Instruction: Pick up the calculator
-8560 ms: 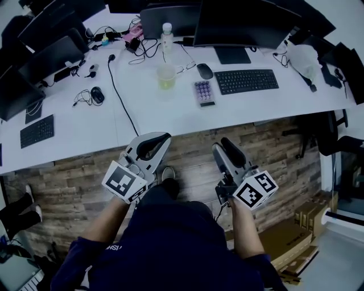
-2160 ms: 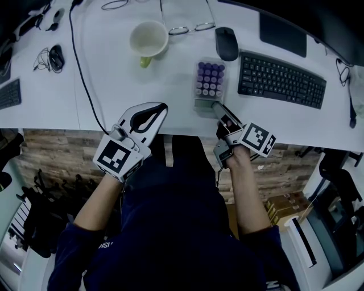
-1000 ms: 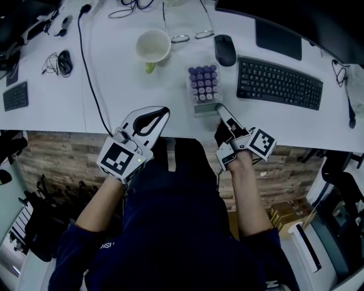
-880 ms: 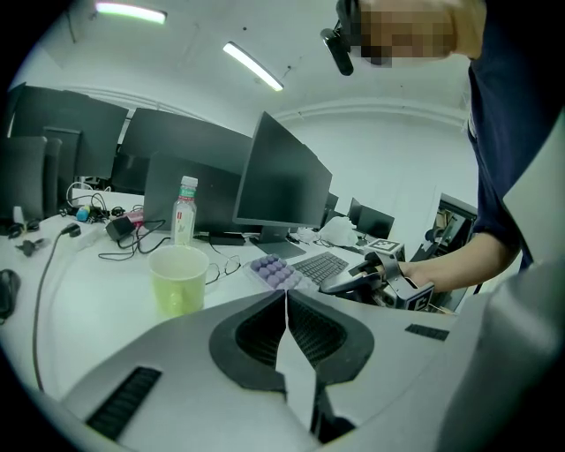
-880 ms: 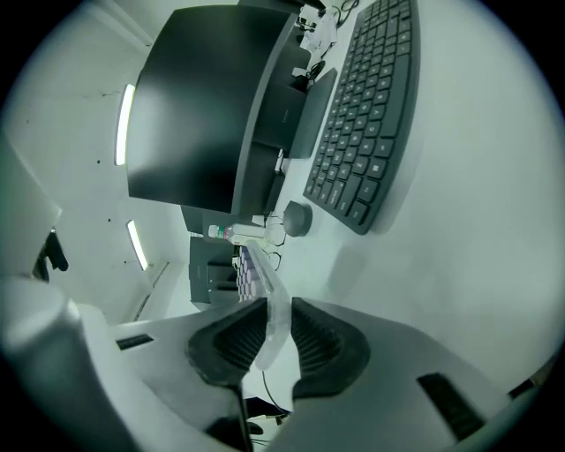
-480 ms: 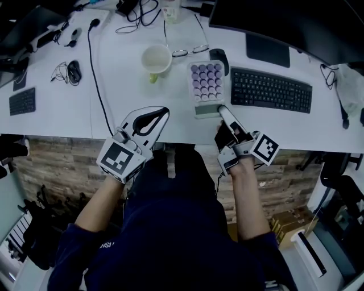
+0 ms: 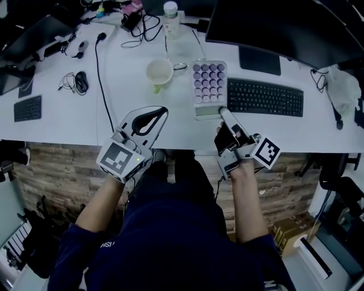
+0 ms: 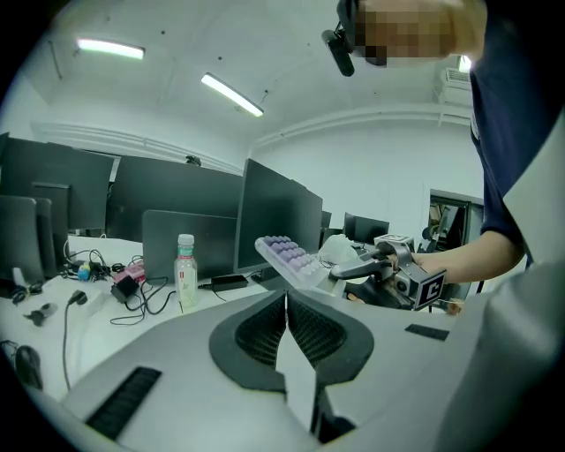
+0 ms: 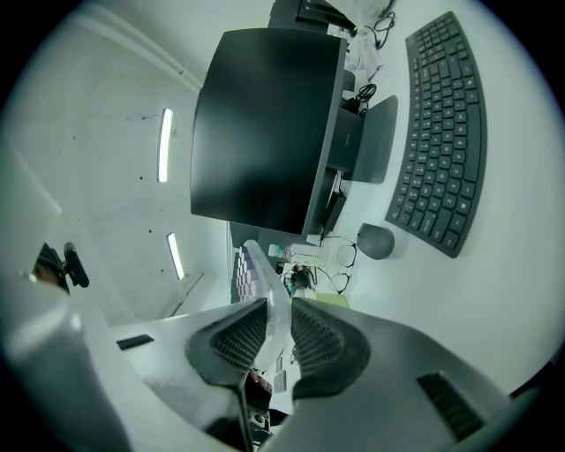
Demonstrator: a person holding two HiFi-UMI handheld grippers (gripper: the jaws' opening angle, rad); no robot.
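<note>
The calculator (image 7: 209, 89), white with round purple keys, hangs above the white desk (image 7: 131, 108). My right gripper (image 7: 223, 113) is shut on its near edge, by the display strip. In the right gripper view the calculator (image 9: 261, 275) stands edge-on between the two dark pads of that gripper (image 9: 276, 306). The left gripper view shows the calculator (image 8: 289, 259) tilted in the air with the right gripper (image 8: 346, 272) clamped on it. My left gripper (image 7: 161, 110) is shut and empty, over the desk's front edge left of the calculator.
A black keyboard (image 7: 265, 98) lies right of the calculator, with a monitor (image 7: 273, 23) behind it. A pale cup (image 7: 159, 72), a bottle (image 7: 170, 16) and a black cable (image 7: 103, 74) are to the left. A mouse (image 9: 377, 240) and glasses (image 9: 342, 257) lie beyond the calculator.
The right gripper has lifted the calculator off the desk, and it now covers the mouse in the head view. Both grippers have risen; the left stays shut and empty.
</note>
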